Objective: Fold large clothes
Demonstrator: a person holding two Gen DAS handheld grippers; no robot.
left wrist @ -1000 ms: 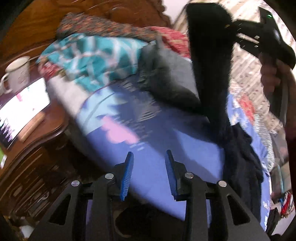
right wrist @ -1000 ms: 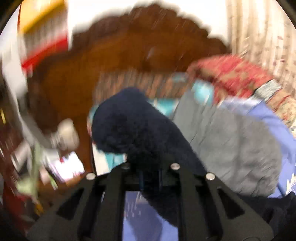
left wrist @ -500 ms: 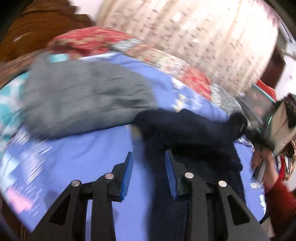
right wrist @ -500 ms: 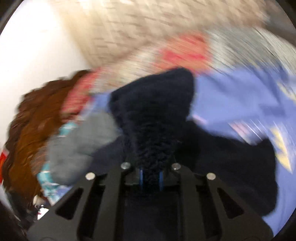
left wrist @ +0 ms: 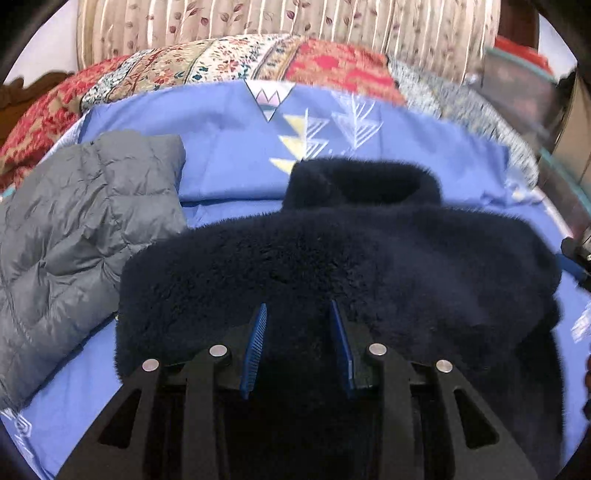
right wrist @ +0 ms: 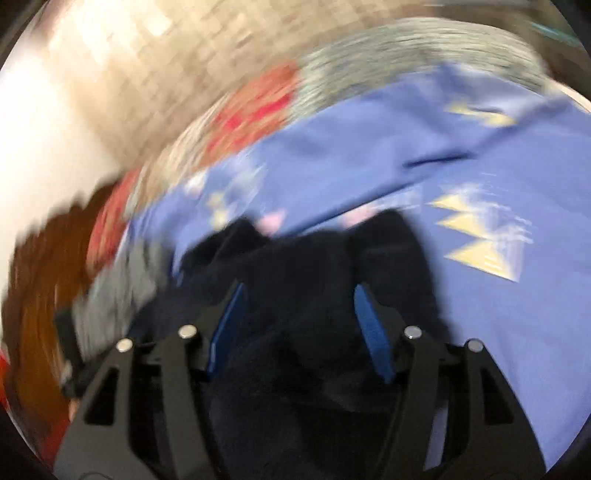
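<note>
Now navy fleece (left wrist: 369, 258) flat on blue bedsheet (left wrist: 229, 166), curtain (left wrist: 295, 22) behind.

The fleece jumper (left wrist: 332, 258) is a very dark navy, almost black, plain and without pattern. The puffer jacket (left wrist: 74, 229) at the left edge of the bed is plain slate grey, quilted in stitched panels. The bedsheet (left wrist: 229, 147) is periwinkle blue, printed with yellow triangles, white line-drawn triangles and a pink zigzag motif. The quilt (left wrist: 229, 62) along the far edge of the bed is patchwork: red florals, cream florals and a grey-and-white speckled patch. The curtain (left wrist: 295, 18) is beige with pale stripes and small maroon leaf sprigs. The left tongs (left wrist: 297, 343) and right tongs (right wrist: 297, 328) are black with bright blue pads.
</note>
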